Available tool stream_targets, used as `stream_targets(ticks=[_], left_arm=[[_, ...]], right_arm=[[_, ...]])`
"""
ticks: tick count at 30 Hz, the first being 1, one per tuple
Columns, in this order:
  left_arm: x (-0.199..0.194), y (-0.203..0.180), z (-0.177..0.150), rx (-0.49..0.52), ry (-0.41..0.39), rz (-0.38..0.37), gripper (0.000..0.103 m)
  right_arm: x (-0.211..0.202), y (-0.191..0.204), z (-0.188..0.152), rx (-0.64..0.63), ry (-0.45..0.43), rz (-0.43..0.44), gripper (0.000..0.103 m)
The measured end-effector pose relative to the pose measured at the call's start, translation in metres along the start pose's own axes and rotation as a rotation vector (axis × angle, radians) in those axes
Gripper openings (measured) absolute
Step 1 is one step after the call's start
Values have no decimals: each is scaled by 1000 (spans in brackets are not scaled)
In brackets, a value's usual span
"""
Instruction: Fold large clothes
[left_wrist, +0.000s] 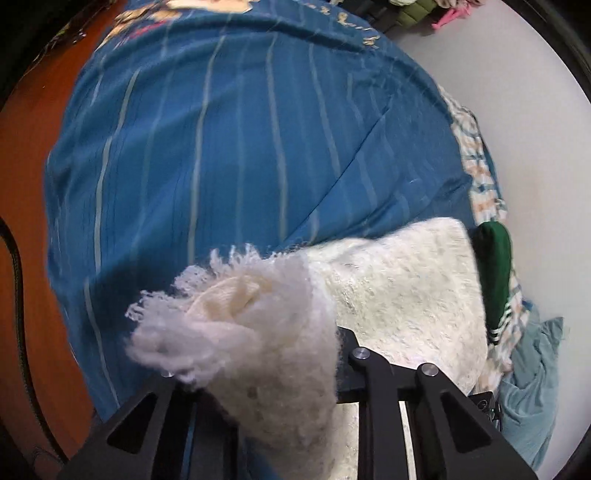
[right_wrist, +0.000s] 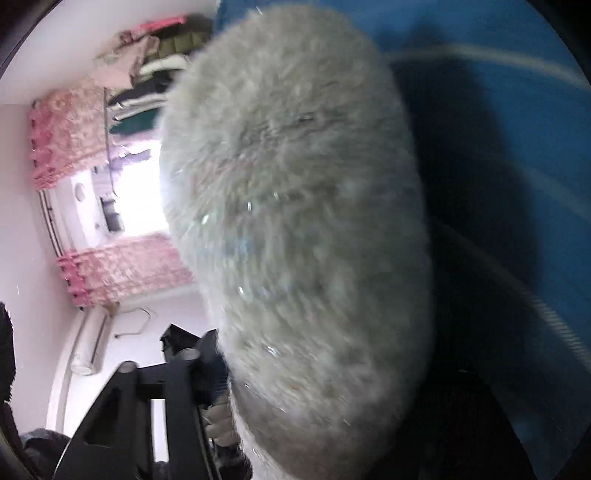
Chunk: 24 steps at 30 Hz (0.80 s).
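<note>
A fluffy white garment (left_wrist: 399, 291) with a fringed edge lies over a blue striped bedsheet (left_wrist: 229, 147). My left gripper (left_wrist: 258, 373) is shut on a bunched fold of the white garment, which covers the fingertips. In the right wrist view the same fluffy garment (right_wrist: 295, 229) fills the middle of the frame, close to the lens and blurred. My right gripper (right_wrist: 221, 373) is shut on the white garment; only its left finger (right_wrist: 184, 369) shows, the other is hidden behind the fabric.
A dark green garment (left_wrist: 495, 269), a patterned cloth (left_wrist: 476, 162) and a light blue cloth (left_wrist: 532, 376) lie at the bed's right edge by a white wall. An orange-brown wooden surface (left_wrist: 29, 184) is at left. Pink curtains (right_wrist: 70, 133) and stacked clothes (right_wrist: 147, 74) show behind.
</note>
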<state>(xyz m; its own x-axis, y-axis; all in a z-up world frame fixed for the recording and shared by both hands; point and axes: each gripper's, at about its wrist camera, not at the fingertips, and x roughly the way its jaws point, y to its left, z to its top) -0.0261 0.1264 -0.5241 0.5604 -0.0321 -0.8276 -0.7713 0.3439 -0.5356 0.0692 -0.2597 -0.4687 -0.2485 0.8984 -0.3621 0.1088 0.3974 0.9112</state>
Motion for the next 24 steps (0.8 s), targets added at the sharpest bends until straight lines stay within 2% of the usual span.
stream_targets(ticks=[6, 11, 14, 18, 21, 24], left_arm=[[-27, -58, 41, 128, 36, -39, 18], [-31, -151, 92, 235, 73, -157, 18], [-14, -225, 122, 310, 94, -247, 18], [24, -338, 145, 410, 119, -378, 18], [60, -406, 151, 467, 115, -426, 18], [117, -477, 153, 506, 114, -452, 18]], right_arm=[[-11, 67, 11, 5, -101, 88, 51], [-58, 135, 44, -25, -226, 120, 50], [-109, 171, 78, -66, -324, 131, 50], [-178, 199, 137, -111, -467, 140, 50], [-219, 199, 191, -120, -540, 166, 50], [-256, 180, 248, -121, -584, 184, 51]])
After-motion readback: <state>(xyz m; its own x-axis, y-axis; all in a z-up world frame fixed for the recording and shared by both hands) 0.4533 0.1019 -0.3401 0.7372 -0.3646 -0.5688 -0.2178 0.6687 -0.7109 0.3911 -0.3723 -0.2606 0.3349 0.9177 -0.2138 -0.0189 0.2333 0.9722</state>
